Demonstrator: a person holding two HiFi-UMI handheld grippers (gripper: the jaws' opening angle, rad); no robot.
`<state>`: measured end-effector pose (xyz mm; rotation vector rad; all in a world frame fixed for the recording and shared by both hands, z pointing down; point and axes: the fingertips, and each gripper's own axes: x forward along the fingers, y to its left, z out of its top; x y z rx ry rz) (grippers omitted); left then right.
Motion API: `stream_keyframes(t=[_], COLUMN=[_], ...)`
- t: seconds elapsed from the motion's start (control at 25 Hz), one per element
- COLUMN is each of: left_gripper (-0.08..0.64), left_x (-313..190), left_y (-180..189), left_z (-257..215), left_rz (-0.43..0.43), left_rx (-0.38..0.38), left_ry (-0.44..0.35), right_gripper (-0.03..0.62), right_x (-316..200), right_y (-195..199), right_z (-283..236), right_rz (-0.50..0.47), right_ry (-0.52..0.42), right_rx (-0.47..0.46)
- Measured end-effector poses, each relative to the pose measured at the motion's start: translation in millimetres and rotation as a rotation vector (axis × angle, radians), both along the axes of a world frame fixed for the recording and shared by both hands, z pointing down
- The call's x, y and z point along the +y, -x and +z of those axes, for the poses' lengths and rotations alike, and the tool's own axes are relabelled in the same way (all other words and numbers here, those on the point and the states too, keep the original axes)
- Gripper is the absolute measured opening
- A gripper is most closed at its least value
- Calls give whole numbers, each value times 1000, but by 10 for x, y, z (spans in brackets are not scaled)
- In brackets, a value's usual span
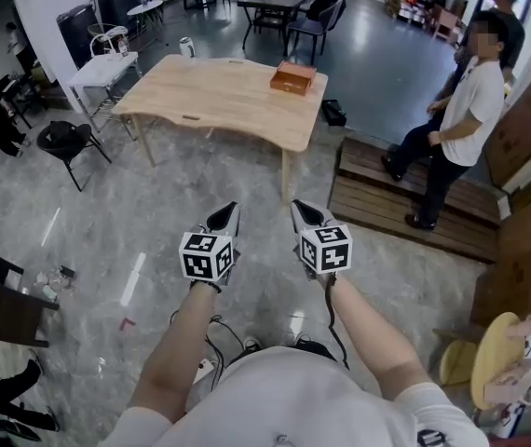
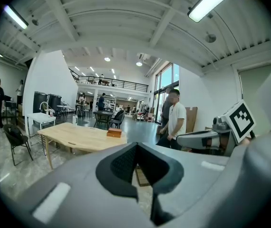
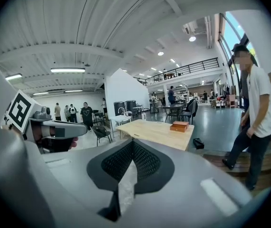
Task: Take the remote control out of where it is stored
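The two grippers were held side by side in front of the body, well apart from the wooden table (image 1: 219, 96), with only the floor under them. The left gripper (image 1: 225, 220) was found clenched: in its own view the dark pads met at the tips and nothing was caught between them. The right gripper (image 1: 308, 214) was clenched in the same way and was empty too; only the floor was seen through the narrow slit below its tips. Both were pointed forward, toward the table. This posture was judged to be one for carrying, because nothing could be grasped from that place.

The remote control was not seen in any view. A small brown wooden box (image 1: 292, 78) was placed near the far right edge of the table. It was judged to be the most likely place of storage, though this could not be confirmed. Whether its lid was down could not be told at such a distance.

The task was judged as not yet begun. An approach to the table would be needed first, and then the jaws would have to be released for the box. A person in a white shirt (image 1: 466, 110) was standing at a low wooden platform (image 1: 377, 189), to the right of the table and near the probable path, so some care was called for on that side.
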<state>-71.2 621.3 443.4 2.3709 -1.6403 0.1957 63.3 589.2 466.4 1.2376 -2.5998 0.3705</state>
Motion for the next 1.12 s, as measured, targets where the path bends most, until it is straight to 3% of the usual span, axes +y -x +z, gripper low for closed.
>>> stream_keyframes(t=[0.8,1.12], left_gripper=[0,0], left_x=[-117,-423], left_y=[555,643], left_z=[146,199], left_rz=[54,70], left_rx=[25,39], left_ry=[7,6], right_gripper=[26,26], right_x=[-81,-346], right_y=[535,622], right_z=[148,212], right_rz=[81,92], right_ry=[34,36], right_rx=[12,19])
